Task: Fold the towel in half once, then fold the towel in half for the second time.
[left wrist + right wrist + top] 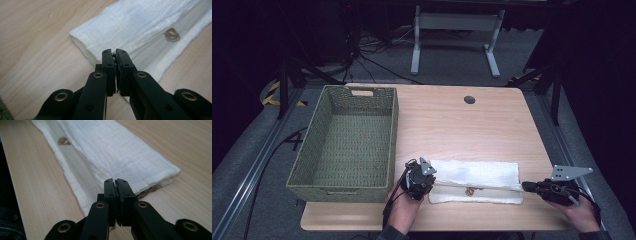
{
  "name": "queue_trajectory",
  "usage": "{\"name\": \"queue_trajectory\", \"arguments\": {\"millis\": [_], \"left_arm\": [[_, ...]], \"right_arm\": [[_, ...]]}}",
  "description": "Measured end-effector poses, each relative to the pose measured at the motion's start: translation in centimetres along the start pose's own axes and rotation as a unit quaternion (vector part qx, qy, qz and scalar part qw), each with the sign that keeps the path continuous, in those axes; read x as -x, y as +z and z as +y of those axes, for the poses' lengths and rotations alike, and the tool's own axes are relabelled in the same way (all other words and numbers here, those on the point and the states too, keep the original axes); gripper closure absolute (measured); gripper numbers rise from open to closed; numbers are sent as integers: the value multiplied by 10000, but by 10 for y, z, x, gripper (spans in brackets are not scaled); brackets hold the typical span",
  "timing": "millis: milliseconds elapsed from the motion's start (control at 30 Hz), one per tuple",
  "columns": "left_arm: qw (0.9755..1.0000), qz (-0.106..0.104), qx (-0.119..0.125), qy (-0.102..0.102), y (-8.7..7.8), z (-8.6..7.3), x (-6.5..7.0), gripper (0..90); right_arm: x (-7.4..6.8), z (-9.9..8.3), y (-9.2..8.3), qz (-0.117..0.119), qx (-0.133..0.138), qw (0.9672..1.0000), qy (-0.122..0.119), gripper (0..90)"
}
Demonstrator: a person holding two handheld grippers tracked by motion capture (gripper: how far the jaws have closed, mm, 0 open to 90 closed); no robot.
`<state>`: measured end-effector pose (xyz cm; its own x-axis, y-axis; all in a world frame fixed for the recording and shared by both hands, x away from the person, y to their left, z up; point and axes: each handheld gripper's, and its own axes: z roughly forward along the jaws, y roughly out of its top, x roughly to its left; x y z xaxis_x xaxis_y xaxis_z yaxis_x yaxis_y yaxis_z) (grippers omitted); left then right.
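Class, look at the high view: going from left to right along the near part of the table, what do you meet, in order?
Woven basket → left gripper → folded white cloth → right gripper.

Taking the woven basket [344,145] as landmark: it blocks the table's [452,120] left part with tall walls. Right of the basket, the bare wood beyond the folded white cloth [474,176] lies open, with only a small round hole [469,99] flush in the top
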<state>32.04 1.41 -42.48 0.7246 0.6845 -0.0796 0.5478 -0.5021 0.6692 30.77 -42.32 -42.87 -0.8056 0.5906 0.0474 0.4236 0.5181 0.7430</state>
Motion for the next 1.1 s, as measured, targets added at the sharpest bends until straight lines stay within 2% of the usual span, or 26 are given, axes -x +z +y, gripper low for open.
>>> {"name": "queue_trajectory", "arguments": {"millis": [100, 133, 167, 233, 267, 300, 333, 400, 500, 533, 633, 700, 733, 767, 800, 833, 1000, 1100], "left_arm": [[9999, -131, -109, -10, -1, -5, 1, 864], [9998, -152, -79, -60, 0, -7, 2, 863], [9998, -194, -95, -24, 0, -8, 1, 860], [9997, -231, -29, -55, 0, -9, 1, 830], [9997, -231, -29, -55, 0, -9, 1, 789], [9997, -259, -5, -44, 0, -7, 1, 789], [9996, -270, 14, -9, 0, -5, 1, 722], [9997, -249, 42, 1, 4, -1, 0, 702], [9998, -118, 51, 117, 11, 10, -4, 663], [9999, -109, 98, 77, 13, 13, -4, 663], [9999, -5, 69, 130, 20, 21, -12, 655], [10000, 20, 38, 77, 22, 22, -13, 651], [9999, 46, 46, 97, 24, 25, -16, 651], [10000, 75, 56, 36, 28, 28, -20, 651], [9999, 83, 41, 87, 30, 31, -24, 650], [10000, 62, 41, -37, 33, 33, -26, 648], [9997, 247, 13, -73, 46, 45, -44, 648], [9995, 243, -12, -188, 51, 48, -50, 648]], "right_arm": [[-4, -3, 1, 41, -84, 10000, -5, 873], [-4, -4, 0, 57, -72, 10000, -22, 872], [-5, -4, 0, 85, -66, 9999, -18, 867], [-5, -5, 0, 134, -56, 9999, -22, 784], [-5, -5, 0, 134, -56, 9999, -22, 784], [-5, -4, 0, 176, -23, 9998, -12, 739], [-4, -2, 1, 174, 39, 9998, -30, 705], [-4, 0, 1, 167, 49, 9998, -38, 705], [3, 7, 5, 33, 77, 10000, -19, 701], [5, 9, 6, -52, 88, 9999, -27, 701], [18, 16, 14, -176, 90, 9998, 33, 702], [23, 17, 17, -196, 71, 9998, 70, 702], [31, 20, 21, -296, 45, 9995, 121, 702], [31, 20, 21, -296, 45, 9995, 121, 702], [36, 22, 24, -319, 31, 9994, 147, 701], [45, 25, 28, -444, 13, 9989, 169, 700], [63, 28, 37, -597, -130, 9976, 313, 693], [72, 26, 42, -611, -199, 9971, 412, 695]]}}
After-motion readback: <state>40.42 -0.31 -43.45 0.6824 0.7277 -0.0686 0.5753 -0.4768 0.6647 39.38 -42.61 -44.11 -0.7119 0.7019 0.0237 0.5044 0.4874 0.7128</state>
